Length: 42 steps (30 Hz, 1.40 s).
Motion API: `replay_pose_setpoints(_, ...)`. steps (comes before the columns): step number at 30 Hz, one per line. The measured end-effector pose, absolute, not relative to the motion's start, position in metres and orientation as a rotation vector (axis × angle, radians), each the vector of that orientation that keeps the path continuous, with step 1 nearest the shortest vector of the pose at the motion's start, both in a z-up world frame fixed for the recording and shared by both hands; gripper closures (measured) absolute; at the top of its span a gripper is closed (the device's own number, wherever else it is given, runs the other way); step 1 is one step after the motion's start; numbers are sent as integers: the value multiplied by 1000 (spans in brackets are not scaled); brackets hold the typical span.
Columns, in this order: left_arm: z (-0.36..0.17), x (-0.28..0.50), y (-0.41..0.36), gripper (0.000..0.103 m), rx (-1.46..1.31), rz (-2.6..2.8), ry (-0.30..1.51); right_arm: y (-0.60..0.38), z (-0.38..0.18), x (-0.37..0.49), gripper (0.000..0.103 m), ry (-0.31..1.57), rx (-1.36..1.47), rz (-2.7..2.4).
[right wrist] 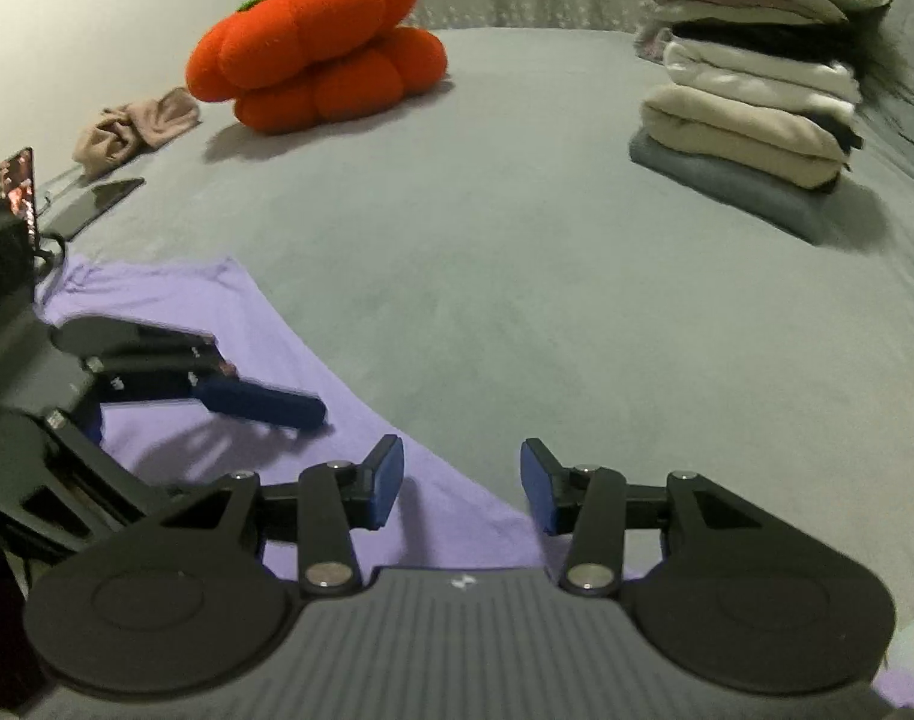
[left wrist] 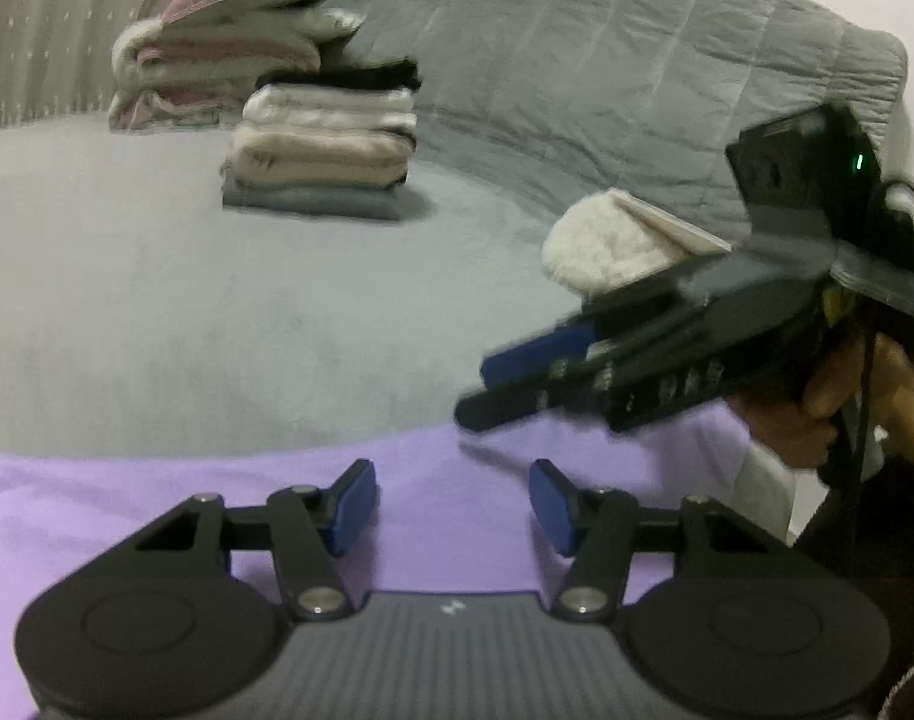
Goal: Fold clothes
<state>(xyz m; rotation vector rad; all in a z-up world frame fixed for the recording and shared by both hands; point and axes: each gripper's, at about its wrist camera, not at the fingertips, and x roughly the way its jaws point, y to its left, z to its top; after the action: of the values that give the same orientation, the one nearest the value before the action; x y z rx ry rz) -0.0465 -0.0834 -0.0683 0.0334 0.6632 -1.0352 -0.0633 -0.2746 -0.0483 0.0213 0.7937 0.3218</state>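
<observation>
**Both tools spread above a lilac garment on the bed**

Left wrist view: the left tool [left wrist: 452, 501] hangs over the lilac garment [left wrist: 156, 510], its 2 blue pads apart and pinching nothing. The garment lies flat on the grey bed [left wrist: 216, 330], across the near edge. Beyond the garment, to the right, the right tool [left wrist: 493, 387] reaches in from a hand [left wrist: 817, 414]; it is blurred, and from here I cannot tell how its pads stand. Far behind the garment stands a stack of folded clothes [left wrist: 321, 150], with a pink-and-white pile [left wrist: 228, 42] behind it. A white fleecy item [left wrist: 601, 246] lies right of the garment, near a grey quilt [left wrist: 607, 60].

Right wrist view: the right tool [right wrist: 461, 489] has its 2 pads spread and empty, above the garment's right edge [right wrist: 432, 492]. The left tool [right wrist: 276, 405] hovers over the garment further left. The folded stack [right wrist: 751, 120] sits far right of the garment. An orange pumpkin cushion [right wrist: 318, 54] rests far behind it, with a beige cloth [right wrist: 135, 129] and a dark phone [right wrist: 96, 204] to the cushion's left.
</observation>
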Motion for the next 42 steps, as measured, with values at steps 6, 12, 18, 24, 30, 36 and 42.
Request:
replay_pose_setpoints(6, -78, -45, -80, 46, 7, -1039, 668, -303, -46, -52, 55, 792, 139, 321)
replay_pose_setpoints(12, -80, -46, -82, 46, 27, -1036, 663, -329, -48, -50, 55, 818, 306, 353)
replay_pose_setpoints(18, -80, -48, -84, 46, 48, -1031, 655, -306, -58, -45, 57, 869, 219, 419)
replay_pose_setpoints(24, -80, -49, -84, 46, 61, -1026, 649, -281, -61, -53, 96, 843, 46, 481)
replay_pose_setpoints(30, -80, -49, -85, 46, 65, -1025, 648, -268, -57, -71, 99, 777, -80, 580)
replay_pose_setpoints(36, -80, -50, -85, 45, 70, -1023, 647, -265, -59, -70, 99, 789, -122, 576)
replay_pose_setpoints(42, -80, -51, -86, 44, 75, -1021, 645, -272, -58, -63, 82, 783, -85, 508)
